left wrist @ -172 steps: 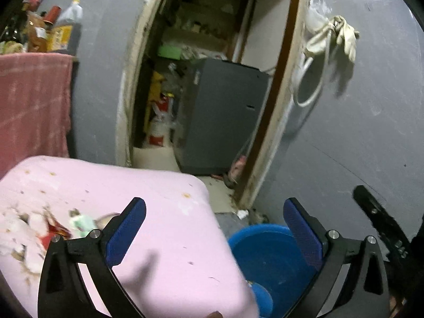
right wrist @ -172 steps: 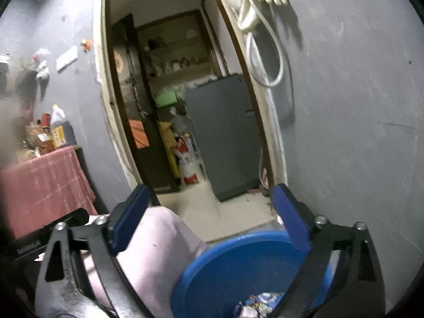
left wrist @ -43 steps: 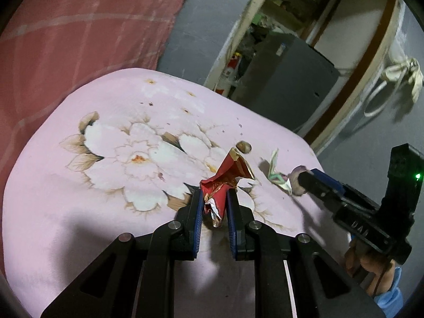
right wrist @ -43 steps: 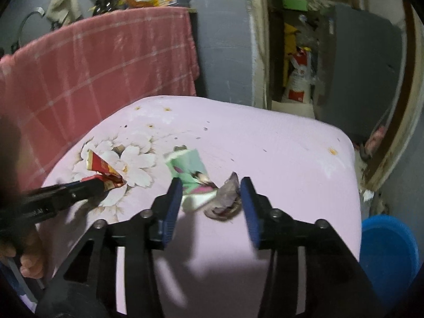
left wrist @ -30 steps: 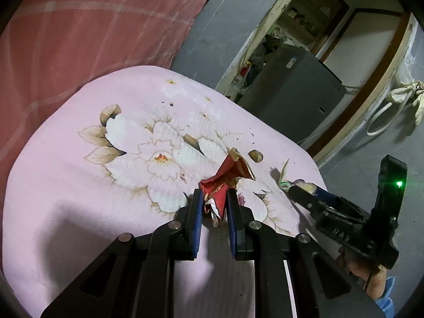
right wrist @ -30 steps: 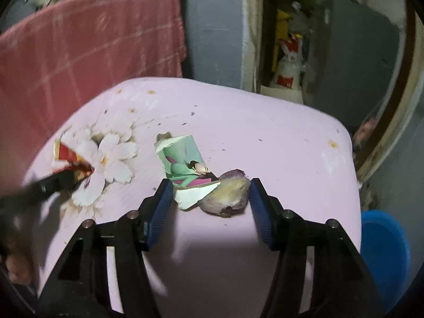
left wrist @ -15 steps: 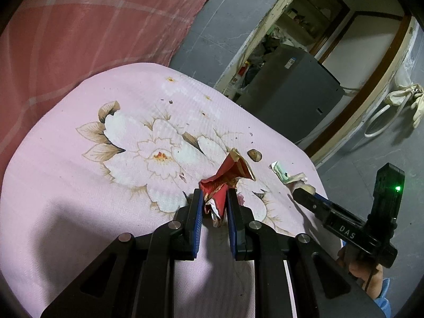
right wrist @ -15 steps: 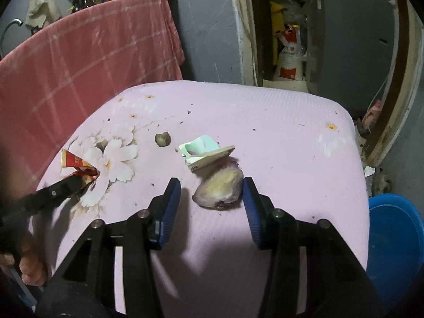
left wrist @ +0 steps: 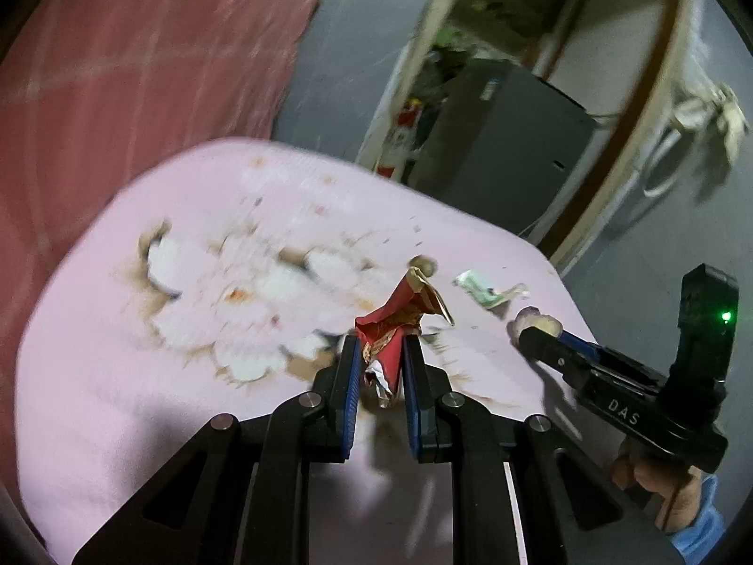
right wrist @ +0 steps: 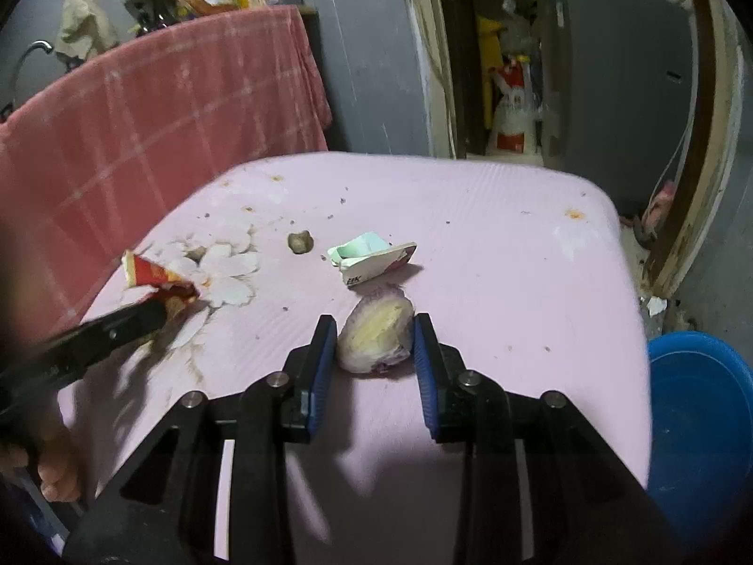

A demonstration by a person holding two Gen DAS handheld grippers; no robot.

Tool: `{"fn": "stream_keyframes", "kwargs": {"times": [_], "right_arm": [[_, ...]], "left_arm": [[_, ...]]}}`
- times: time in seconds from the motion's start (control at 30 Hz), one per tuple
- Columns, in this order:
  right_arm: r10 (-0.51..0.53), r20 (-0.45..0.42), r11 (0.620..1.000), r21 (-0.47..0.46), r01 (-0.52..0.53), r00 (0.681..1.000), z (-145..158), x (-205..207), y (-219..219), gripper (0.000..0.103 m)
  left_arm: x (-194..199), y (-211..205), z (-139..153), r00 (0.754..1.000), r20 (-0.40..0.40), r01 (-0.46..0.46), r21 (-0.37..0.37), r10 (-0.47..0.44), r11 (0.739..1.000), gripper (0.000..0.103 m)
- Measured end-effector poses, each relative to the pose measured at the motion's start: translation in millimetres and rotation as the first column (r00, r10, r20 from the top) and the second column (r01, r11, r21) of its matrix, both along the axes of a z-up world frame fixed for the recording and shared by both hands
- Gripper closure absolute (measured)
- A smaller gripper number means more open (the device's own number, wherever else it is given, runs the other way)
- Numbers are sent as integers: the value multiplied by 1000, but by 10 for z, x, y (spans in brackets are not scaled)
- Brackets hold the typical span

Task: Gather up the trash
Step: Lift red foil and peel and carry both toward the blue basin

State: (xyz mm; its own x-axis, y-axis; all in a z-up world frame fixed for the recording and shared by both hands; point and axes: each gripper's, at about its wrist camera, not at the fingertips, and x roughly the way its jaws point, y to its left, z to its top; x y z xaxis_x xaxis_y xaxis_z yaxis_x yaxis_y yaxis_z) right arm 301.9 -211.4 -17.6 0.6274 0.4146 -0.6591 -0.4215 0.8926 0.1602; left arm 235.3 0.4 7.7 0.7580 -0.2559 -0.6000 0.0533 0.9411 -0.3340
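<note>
Counter cover (right wrist: 470, 216): pale pink, white flower print with brown leaves. Wrapper (left wrist: 400, 315): red and gold. Carton scrap (right wrist: 372, 254): mint green and white. Peel (right wrist: 376, 334): yellowish, purple edge. Bucket (right wrist: 701, 405): blue. Cloth (right wrist: 164, 108): red, pale checks.

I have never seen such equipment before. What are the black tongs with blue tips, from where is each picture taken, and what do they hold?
There is no robot here. A person holds a two-finger gripper in each hand, and each gripper carries a camera that looks forward along its own fingers. So each picture shows its own gripper at the bottom and the other one from the side.

In the left wrist view, the left gripper is shut on a crumpled red wrapper. In the right wrist view, the right gripper is closing around a pale piece of food scrap that lies between its blue pads.

Both work over a pink flowered cloth. On it also lie a folded green and white packet and a small brown lump. A blue basin stands beside the surface.
</note>
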Motion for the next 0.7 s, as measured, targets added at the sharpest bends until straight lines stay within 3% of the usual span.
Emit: {"fn": "stream_keyframes", "kwargs": {"times": [0.1,0.27,0.37,0.53,0.7], "right_arm": [[-12,63,999,38,10,998,96,-160,-121,71],[-76,258,992,119,47,963,428,-527,-400,71],[-127,363,986,151,76,923,620,-706,-531,71],[-221,511,973,174,152,830,880,-990,-781,71],[-288,586,958,178,226,757,984,-1185,-1021,71]], "left_arm": [[-101,-201,109,996,81,16,61,-21,998,89],[-255,-485,276,980,194,30,74,-44,997,89],[-313,-666,425,962,266,46,62,-61,997,89],[-323,-952,719,917,384,95,58,-110,994,89],[-327,-1299,920,866,461,178,75,-192,981,89]]}}
